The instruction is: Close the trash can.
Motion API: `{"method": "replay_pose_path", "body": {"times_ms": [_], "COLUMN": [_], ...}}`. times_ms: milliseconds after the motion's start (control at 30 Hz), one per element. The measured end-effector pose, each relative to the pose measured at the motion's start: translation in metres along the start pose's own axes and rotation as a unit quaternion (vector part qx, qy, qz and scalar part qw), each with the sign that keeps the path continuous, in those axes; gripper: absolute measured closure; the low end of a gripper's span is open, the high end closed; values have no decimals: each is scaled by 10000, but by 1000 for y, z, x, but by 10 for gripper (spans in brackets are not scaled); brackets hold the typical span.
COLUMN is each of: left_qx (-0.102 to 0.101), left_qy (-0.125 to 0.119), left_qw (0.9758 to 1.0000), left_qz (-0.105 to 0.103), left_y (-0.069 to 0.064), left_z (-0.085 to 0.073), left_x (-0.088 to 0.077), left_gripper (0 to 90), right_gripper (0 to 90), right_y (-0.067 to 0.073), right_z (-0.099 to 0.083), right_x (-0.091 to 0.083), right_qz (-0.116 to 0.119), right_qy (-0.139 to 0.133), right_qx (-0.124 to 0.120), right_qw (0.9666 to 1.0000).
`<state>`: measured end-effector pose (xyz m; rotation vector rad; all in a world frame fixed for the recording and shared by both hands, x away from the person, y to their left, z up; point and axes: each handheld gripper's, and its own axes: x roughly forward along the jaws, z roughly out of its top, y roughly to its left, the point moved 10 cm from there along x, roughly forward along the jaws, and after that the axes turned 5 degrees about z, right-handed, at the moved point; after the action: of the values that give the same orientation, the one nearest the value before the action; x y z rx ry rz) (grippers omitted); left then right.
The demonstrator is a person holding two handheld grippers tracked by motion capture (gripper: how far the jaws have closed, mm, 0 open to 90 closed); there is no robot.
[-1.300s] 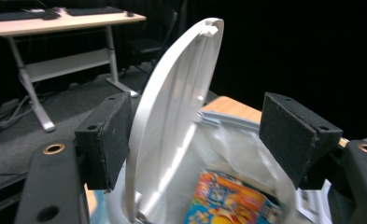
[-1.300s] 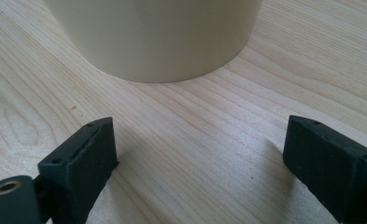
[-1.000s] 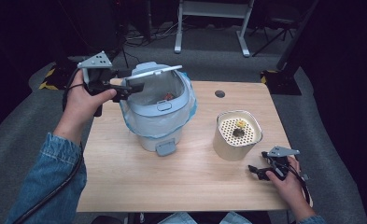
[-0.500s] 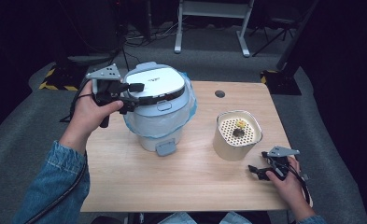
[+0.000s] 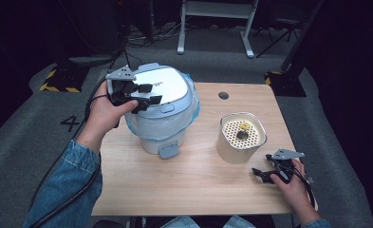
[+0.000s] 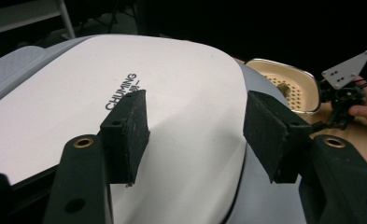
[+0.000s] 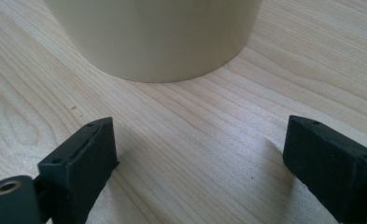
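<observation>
Cooker [image 5: 163, 109] upright at counter [image 5: 193, 190] centre-left, lid down, latch tab facing the person; cream perforated-top pot [image 5: 241, 137] just right, bare wood in front | left gripper [image 6: 195, 126] view: fingers [image 6: 127, 128] wide above white CHUMING lid [image 6: 78, 116] | right gripper [image 7: 200, 158] view: fingers wide, empty, low on wood near pot wall.

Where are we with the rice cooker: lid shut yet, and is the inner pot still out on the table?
Looks done: the rice cooker lid lies flat and closed. In hand: the left gripper hovers open over the lid, holding nothing. Left: the cream pot with its perforated tray sits outside the cooker on the table; the right gripper rests open beside it, not gripping.
</observation>
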<state>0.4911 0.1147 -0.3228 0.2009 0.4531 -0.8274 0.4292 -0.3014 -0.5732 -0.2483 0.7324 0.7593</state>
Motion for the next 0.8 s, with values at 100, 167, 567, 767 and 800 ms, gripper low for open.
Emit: {"method": "replay_pose_path", "body": {"times_ms": [100,167,567,767,800], "left_qx": [116,100,-2,86,91], "left_qy": [34,5,134,20,-17], "left_qw": [9997,9995,9980,9977,9978], "left_qz": [231,301,619,667,656], "left_y": [1,2,-1,3,3], "left_z": [1,1,2,0,0], "left_x": [4,5,8,10,10], "left_gripper": [406,406,412,428,427], "right_gripper": [101,101,101,102,102], "right_y": [0,0,0,0,0], "right_z": [0,0,0,0,0], "right_x": [0,0,0,0,0], "right_qz": [-1,0,1,-11,-9], "right_qy": [0,0,-4,-8,-11], "right_qx": [0,-1,4,11,13], "right_qw": [10000,10000,10000,10000,10000]}}
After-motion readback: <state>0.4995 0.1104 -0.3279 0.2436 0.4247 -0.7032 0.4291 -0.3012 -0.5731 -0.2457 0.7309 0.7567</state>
